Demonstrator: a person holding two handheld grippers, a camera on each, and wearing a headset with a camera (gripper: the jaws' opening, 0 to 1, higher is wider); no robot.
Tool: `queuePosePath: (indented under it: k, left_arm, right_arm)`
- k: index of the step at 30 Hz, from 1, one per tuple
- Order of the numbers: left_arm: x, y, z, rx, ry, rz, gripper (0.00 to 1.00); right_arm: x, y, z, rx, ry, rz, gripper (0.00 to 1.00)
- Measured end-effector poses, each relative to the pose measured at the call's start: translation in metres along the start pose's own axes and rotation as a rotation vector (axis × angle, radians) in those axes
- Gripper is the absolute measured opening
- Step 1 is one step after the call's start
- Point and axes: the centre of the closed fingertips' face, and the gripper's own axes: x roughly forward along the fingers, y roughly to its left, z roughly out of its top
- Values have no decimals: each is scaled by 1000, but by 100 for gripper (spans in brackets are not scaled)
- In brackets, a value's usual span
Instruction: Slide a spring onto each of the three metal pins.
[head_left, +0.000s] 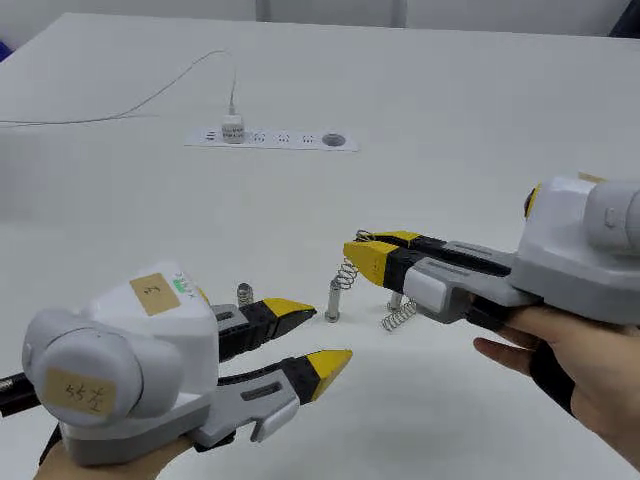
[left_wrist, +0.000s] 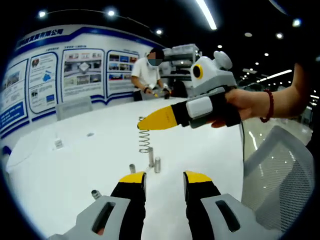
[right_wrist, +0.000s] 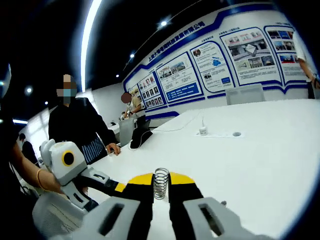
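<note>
My right gripper (head_left: 358, 252) is shut on a steel spring (head_left: 346, 272), which hangs tilted from its tips just above and beside an upright metal pin (head_left: 333, 300). In the right gripper view the spring (right_wrist: 160, 183) stands clamped between the yellow pads. A second pin (head_left: 245, 293) stands to the left, near my left gripper (head_left: 322, 336), which is open with nothing in it. A third pin (head_left: 395, 300) is partly hidden under the right gripper. A loose spring (head_left: 398, 316) lies on the table beside it. In the left gripper view the held spring (left_wrist: 144, 135) hangs over the pins (left_wrist: 151, 156).
A white power strip (head_left: 270, 137) with a plugged charger (head_left: 232, 128) and its cable lies at the back of the white table (head_left: 480, 120). People stand at another table in the background (right_wrist: 75, 125).
</note>
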Motion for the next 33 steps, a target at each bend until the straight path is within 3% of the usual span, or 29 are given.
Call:
queuePosePath:
  k: [12,17,33]
  left_arm:
    - [-3,-1,-11,-37,29,12,40]
    - [-4,0,-12,-71,27,20,45]
    - [-5,3,-22,-81,61,30,51]
  right_arm:
    - [17,-16,-11,-122,31,-40,12]
    - [23,-24,-13,-113,25,-53,12]
    - [33,-40,-34,-125,75,-87,12]
